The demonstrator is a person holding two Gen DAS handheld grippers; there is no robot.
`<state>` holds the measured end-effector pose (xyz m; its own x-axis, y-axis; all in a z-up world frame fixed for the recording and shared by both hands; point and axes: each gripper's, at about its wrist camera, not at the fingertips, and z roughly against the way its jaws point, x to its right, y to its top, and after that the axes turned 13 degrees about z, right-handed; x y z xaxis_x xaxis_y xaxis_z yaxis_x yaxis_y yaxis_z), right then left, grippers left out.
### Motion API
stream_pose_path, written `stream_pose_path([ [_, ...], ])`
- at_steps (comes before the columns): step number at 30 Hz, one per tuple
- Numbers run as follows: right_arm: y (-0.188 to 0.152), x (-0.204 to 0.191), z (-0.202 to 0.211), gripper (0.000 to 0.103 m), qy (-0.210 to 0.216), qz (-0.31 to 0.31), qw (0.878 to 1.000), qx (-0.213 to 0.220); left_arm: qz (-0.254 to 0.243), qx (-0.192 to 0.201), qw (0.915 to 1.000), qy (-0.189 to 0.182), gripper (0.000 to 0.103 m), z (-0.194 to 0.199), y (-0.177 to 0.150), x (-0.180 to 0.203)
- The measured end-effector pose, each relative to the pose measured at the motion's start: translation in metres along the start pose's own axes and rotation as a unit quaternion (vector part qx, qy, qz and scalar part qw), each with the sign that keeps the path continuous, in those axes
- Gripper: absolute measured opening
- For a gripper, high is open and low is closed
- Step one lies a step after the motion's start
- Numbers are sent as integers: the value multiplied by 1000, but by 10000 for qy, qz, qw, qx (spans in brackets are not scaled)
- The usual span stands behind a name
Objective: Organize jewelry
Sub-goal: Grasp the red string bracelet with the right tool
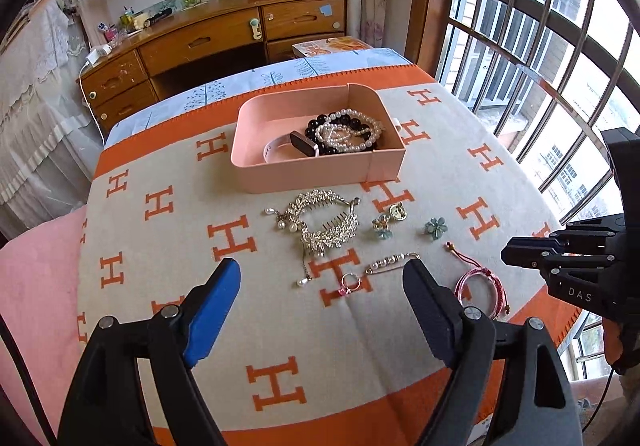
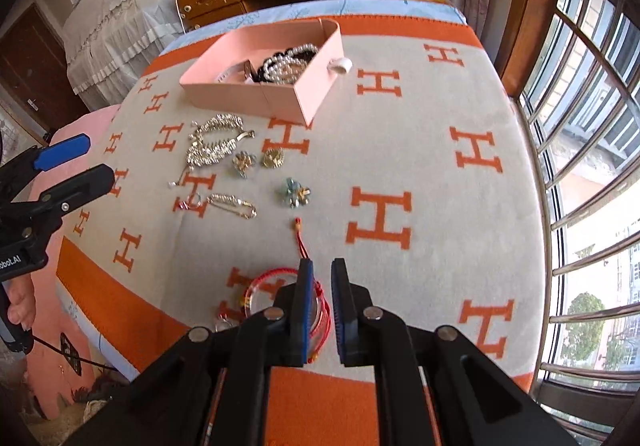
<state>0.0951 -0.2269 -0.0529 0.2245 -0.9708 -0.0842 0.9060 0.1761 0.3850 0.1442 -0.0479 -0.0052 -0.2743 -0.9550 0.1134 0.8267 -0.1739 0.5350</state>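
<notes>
A pink box [image 1: 320, 174] stands on the H-patterned blanket and holds pearl bracelets [image 1: 352, 130], black beads and a watch [image 1: 302, 144]. In front of it lie a silver hair comb [image 1: 320, 222], small flower pieces [image 1: 435, 227], a pearl pin [image 1: 390, 261], a ring [image 1: 350, 282] and a red cord bracelet [image 1: 476, 286]. My left gripper [image 1: 322, 270] hovers open over the near blanket, nothing between its fingers; the ring and pin lie beyond them. My right gripper [image 2: 322, 266] is shut and holds nothing, just above the red bracelet [image 2: 272, 286], which its left finger partly hides.
The orange and grey blanket [image 1: 168, 150] covers a raised surface whose edge drops off near me and at the right. A barred window [image 1: 540, 46] runs along the right. A wooden desk [image 1: 208, 42] stands beyond, and a pink cushion [image 1: 36, 286] lies at the left.
</notes>
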Motion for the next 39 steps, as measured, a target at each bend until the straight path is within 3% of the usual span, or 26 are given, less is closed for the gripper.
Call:
stream_pose_path([
  [6,-15,16,-25,9,532,-768,9941,-559,133,-239,9996,-32,82,-14,-8,-4],
  [10,-17,19,-29,12,573,-958,9917,-639,136,-253,9996,-63,82,-17,-10,-5],
  [14,-13,10,-30,12,352,-777,9937,-726,107,-262,9996,-49,82,-19,-10,-4],
  [21,-12,-19,-29,18,-286,90,9973,-676,-4,-332,9994,10,82,-29,-3,-9],
  [24,-16,-33,-29,18,-628,569,9947,-585,-323,-425,9986,-38,82,-36,0,-6],
  [27,-19,-35,-28,18,-698,726,9936,-503,-822,-437,9957,24,82,-41,3,2],
  [32,-21,-28,-26,6,-558,665,9953,-429,-1612,-320,9861,232,82,-48,7,17],
  [35,-20,-23,-27,6,-345,521,9973,-387,-2082,-337,9771,273,72,-53,8,26],
  [39,-19,-11,-26,6,-101,311,9989,-341,-2602,-453,9638,354,69,-63,8,35],
])
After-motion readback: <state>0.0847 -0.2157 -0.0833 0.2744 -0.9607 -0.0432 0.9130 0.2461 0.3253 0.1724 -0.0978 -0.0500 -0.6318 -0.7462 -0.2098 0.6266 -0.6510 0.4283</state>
